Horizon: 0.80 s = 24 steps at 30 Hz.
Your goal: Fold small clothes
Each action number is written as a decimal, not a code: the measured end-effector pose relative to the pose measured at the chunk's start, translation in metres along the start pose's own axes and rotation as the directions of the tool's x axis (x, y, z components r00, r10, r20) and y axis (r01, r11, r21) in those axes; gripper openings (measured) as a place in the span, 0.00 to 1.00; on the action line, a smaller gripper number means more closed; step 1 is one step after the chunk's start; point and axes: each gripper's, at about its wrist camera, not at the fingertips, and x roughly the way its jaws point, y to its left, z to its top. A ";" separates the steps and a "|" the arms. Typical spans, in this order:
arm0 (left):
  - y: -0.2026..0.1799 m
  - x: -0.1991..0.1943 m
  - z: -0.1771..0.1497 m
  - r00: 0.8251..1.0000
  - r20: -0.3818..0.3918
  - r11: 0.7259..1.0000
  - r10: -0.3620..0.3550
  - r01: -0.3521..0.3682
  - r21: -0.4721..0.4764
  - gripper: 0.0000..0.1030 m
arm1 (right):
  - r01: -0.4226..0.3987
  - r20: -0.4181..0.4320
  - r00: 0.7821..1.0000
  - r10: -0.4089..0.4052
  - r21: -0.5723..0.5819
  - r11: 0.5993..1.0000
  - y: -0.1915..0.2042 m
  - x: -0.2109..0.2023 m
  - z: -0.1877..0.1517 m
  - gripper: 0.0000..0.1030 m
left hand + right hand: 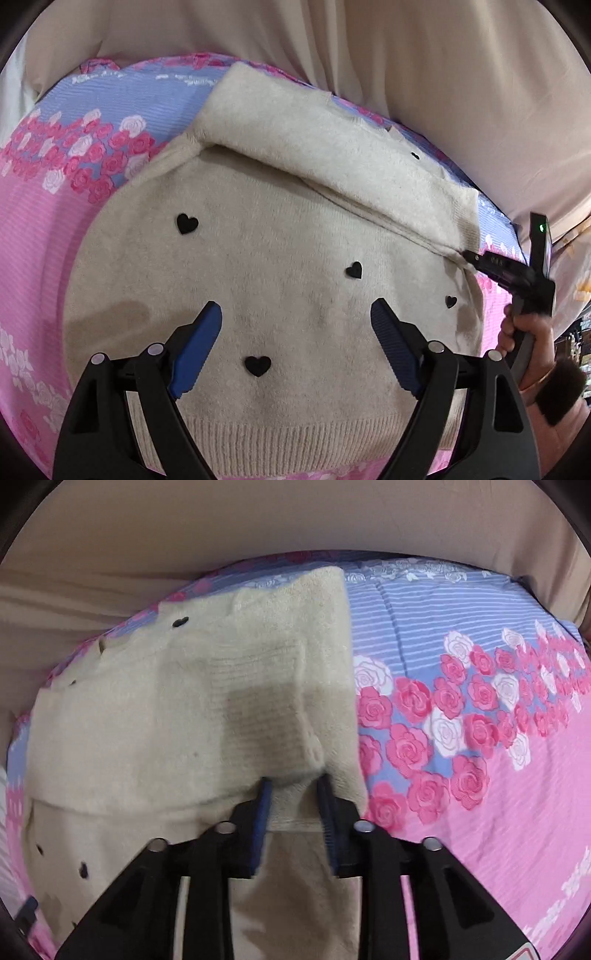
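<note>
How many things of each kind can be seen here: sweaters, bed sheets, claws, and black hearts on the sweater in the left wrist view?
Cream sweater: 1
Floral bed sheet: 1
Claws: 2, the left claw open above the sweater, the right claw shut on the sweater's folded sleeve
Black hearts: 5
Total: 9

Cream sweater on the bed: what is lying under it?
Under the cream sweater lies the pink and blue rose-print bedsheet, visible all around it. The sheet directly beneath is covered, so anything else there cannot be seen.
</note>
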 end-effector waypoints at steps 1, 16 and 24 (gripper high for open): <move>0.006 -0.003 0.000 1.000 0.000 1.000 0.006 -0.006 -0.019 0.78 | -0.015 0.018 1.000 0.015 0.004 1.000 0.001 -0.012 -0.004 0.25; 0.153 -0.029 -0.065 0.991 -0.080 0.937 0.108 -0.128 -0.324 0.85 | -0.088 -0.198 0.975 0.105 0.093 0.992 -0.050 -0.073 -0.219 0.54; 0.129 -0.026 -0.073 0.985 -0.082 0.956 0.150 -0.166 -0.242 0.45 | -0.180 -0.158 0.966 0.202 0.142 0.973 -0.032 -0.069 -0.210 0.10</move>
